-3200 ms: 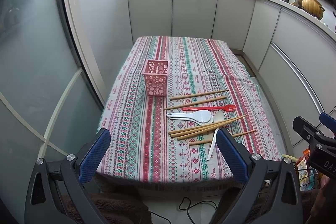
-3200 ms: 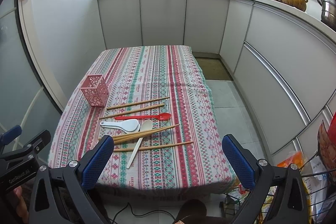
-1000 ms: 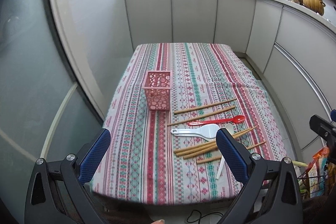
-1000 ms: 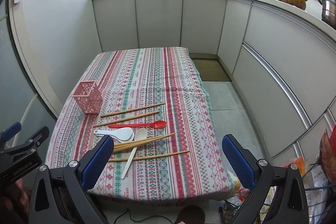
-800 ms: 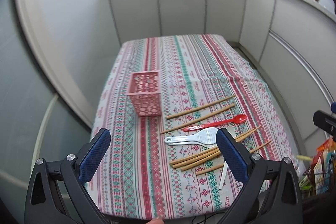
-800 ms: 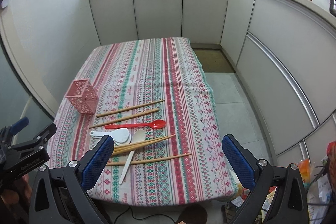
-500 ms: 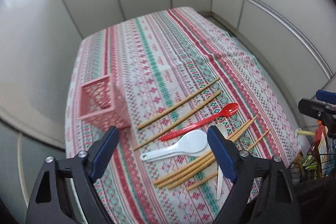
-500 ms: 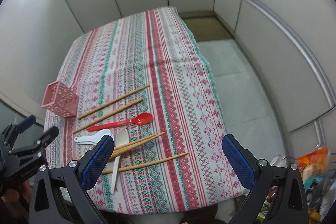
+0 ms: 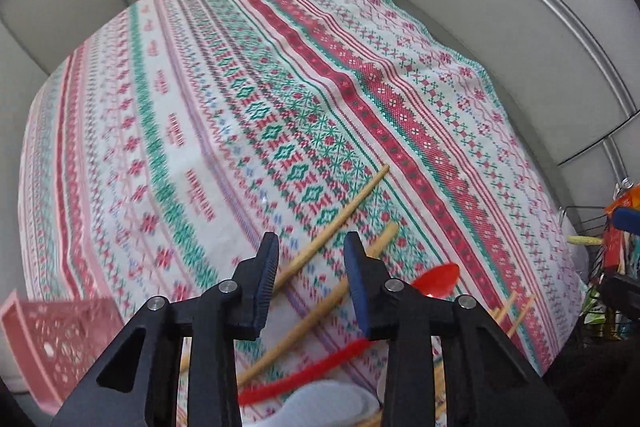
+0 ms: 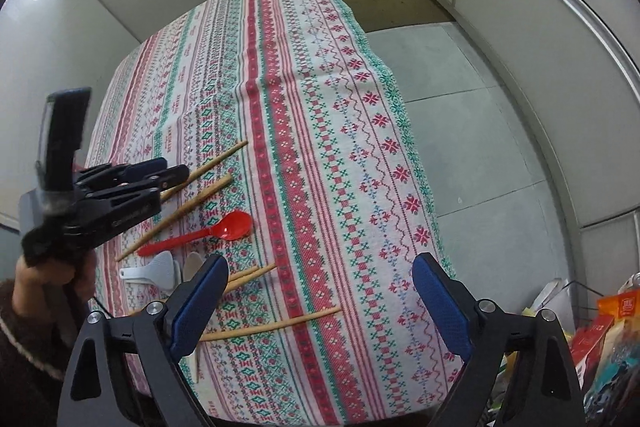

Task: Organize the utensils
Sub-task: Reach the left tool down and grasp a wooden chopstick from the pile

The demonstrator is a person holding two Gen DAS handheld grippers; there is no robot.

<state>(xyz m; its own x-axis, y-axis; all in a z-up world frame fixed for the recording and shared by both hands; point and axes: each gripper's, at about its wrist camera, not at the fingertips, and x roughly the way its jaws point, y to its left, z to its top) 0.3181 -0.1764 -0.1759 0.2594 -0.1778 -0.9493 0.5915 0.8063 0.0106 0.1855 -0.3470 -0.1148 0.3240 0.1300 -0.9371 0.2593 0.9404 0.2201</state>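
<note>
Left hand-held gripper [image 9: 310, 255] has dropped from a high look over the whole tabletop [image 9: 240, 87] to a steep downward aim right above the utensils, and its jaws, spread wide a second ago, are closing now. They have narrowed to a slim gap with the farthest chopstick [image 9: 332, 227] running between the fingers; the pads do not seem to press on it yet, so I would call it lined up, not gripped. A second chopstick [image 9: 320, 311] lies just right of the jaws, the red spoon [image 9: 436, 279] beyond that, and the white scoop [image 9: 320, 403] sits below the fingers. The pink basket [image 9: 60, 343] stands off to the left, near, with nothing visibly in it.

Right hand-held gripper [image 10: 320, 303] has come lower too and is only starting to close, its jaws broadly spread with nothing between the pads; the nearest chopstick [image 10: 272, 325] lies just ahead of its left finger.

So sorting is only beginning: I expect that chopstick goes first, then across to the basket.
</note>
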